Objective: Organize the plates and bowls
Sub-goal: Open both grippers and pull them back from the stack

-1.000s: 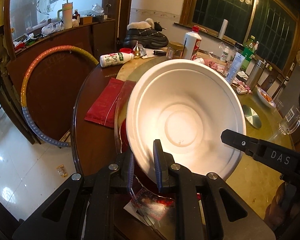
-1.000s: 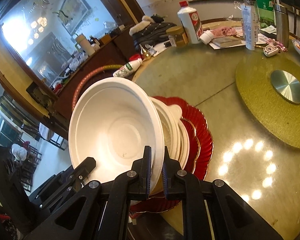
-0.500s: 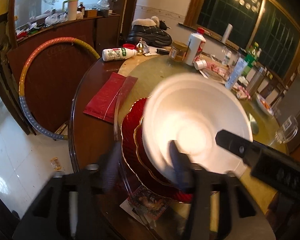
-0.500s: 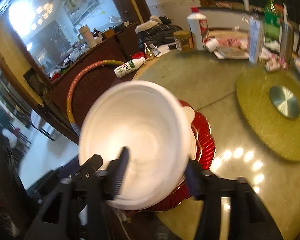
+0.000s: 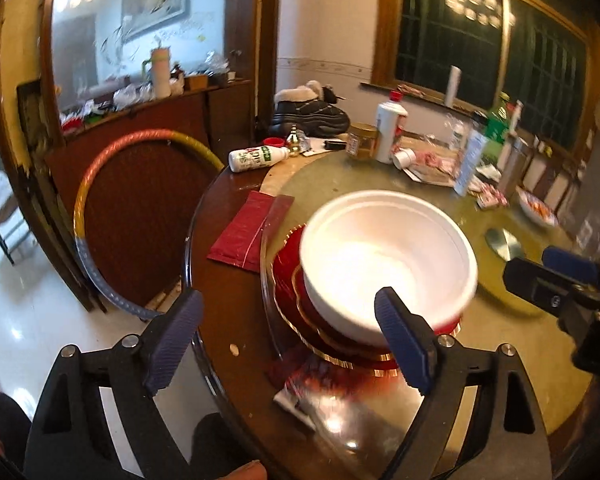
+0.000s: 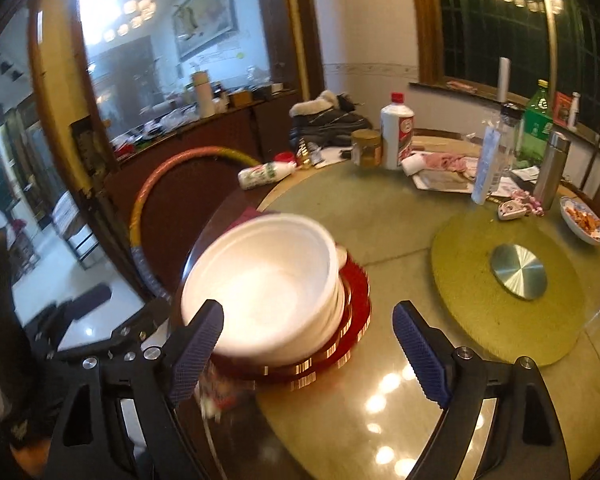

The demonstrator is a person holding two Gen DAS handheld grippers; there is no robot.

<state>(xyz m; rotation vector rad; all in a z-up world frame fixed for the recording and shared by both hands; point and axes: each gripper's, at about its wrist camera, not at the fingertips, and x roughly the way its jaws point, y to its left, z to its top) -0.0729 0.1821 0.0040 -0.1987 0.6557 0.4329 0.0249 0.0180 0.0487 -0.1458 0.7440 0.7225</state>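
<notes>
The left gripper (image 5: pixel 288 342) points forward and down. Its jaws are opening and already stand wide apart, and the blue ribbed pads (image 5: pixel 402 346) press on nothing; the space between them is free. The right gripper (image 6: pixel 308 350) points down in the same slanted way, with its jaws also opening wide and its pads (image 6: pixel 418 350) free. In the left wrist view the right gripper shows at the right edge, beside the left one.
</notes>
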